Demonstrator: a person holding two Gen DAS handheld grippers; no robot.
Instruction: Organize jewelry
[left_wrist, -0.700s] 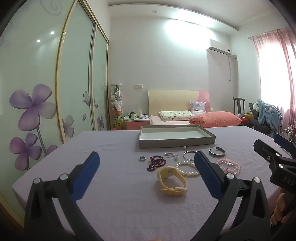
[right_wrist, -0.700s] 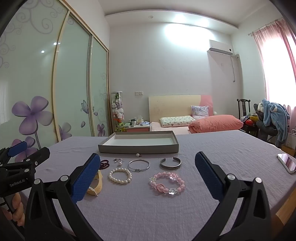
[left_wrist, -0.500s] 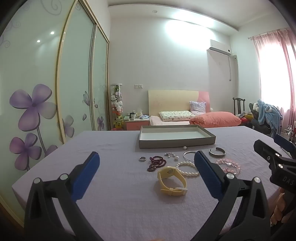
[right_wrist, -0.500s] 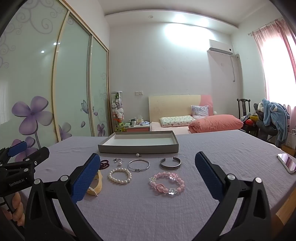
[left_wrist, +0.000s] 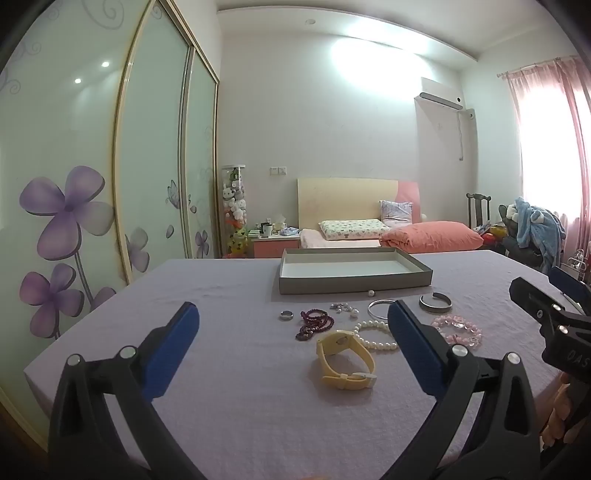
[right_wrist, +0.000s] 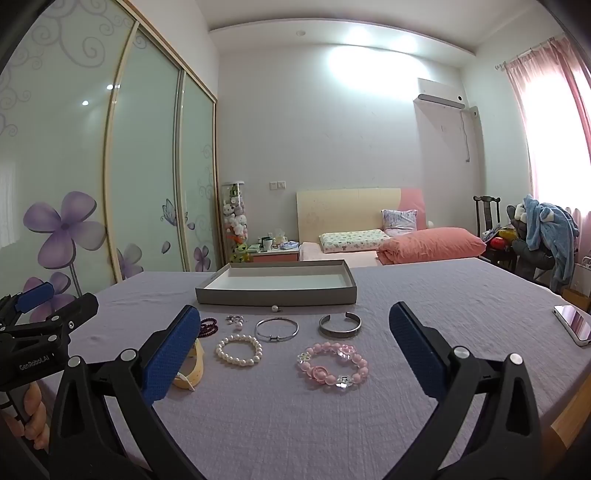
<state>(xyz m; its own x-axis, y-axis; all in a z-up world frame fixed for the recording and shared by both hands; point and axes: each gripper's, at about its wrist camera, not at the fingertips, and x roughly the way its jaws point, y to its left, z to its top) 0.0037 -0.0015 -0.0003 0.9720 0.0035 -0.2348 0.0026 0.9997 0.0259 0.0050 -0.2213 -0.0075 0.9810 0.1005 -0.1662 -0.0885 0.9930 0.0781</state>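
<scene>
1. The surface (right_wrist: 332, 424) is covered in a lilac cloth and fills the lower half of both views; behind it are a bed (right_wrist: 388, 240) with a salmon quilt, sliding wardrobe doors (right_wrist: 110, 184) printed with purple flowers on the left of the frame, and a pink curtain (right_wrist: 554, 110) at upper right.
2. A shallow grey tray (right_wrist: 275, 295) sits at mid-frame, with nothing visible inside it.
3. The jewelry lies loose on the cloth just in front of the tray: a pearl bracelet (right_wrist: 239, 350), a thin silver bangle (right_wrist: 276, 328), an open silver cuff (right_wrist: 340, 325), a pink bead bracelet (right_wrist: 332, 365), dark red beads (left_wrist: 314, 324), a small ring (left_wrist: 286, 315) and a yellow watch (left_wrist: 345, 358).
4. A phone (right_wrist: 574, 325) lies at the right edge of the right wrist view.
5. The left gripper (left_wrist: 291, 350) has its jaws wide apart, holding and touching nothing; the watch shows between them.
6. The right gripper (right_wrist: 295, 354) also has its jaws wide apart and empty, with the pearl and pink bracelets framed between them.
</scene>
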